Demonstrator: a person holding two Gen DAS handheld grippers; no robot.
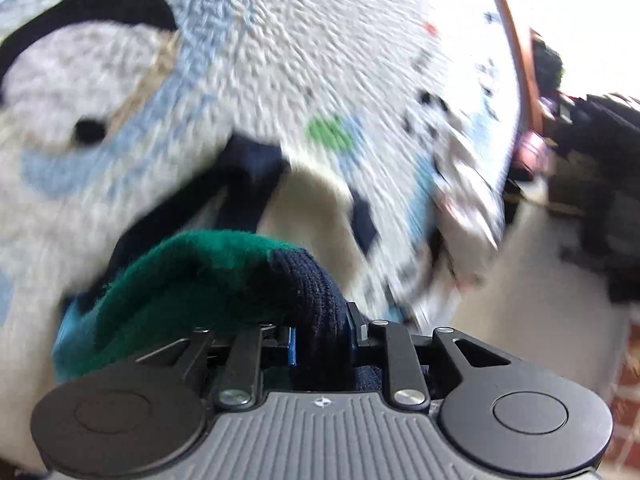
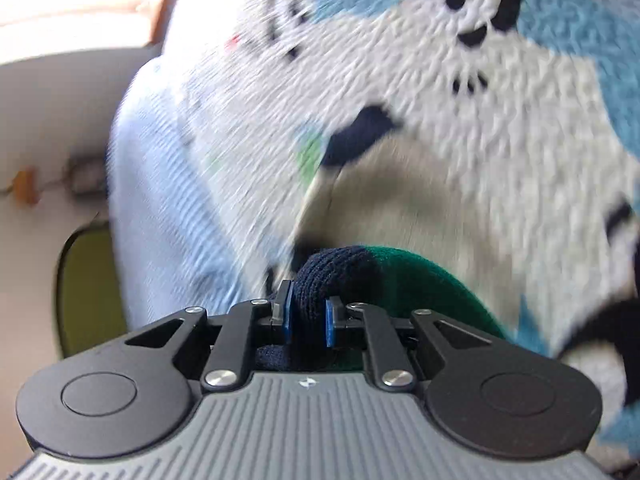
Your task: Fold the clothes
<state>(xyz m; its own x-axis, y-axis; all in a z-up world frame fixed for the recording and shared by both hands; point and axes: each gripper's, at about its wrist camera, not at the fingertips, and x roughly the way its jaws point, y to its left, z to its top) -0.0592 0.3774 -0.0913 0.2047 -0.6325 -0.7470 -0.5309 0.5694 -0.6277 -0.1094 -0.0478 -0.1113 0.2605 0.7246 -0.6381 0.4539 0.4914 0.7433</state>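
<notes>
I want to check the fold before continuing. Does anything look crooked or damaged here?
Nothing stands out. The left gripper and right gripper each pinch the navy-and-green knit garment above the panda blanket. Motion blur hides finer detail.

You worked over a fleecy white-and-blue blanket (image 1: 280,40) with black animal prints; cream and navy cloth (image 1: 312,200) lay on it at 6 o'clock.

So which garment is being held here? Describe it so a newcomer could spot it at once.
Start from the fluffy white-and-blue blanket with black animal prints that fills both views. Lifted in front of it is a knit garment, gripped by the left tongs and right tongs. Its dark green and navy blocks stand out against the pale blanket.
</notes>
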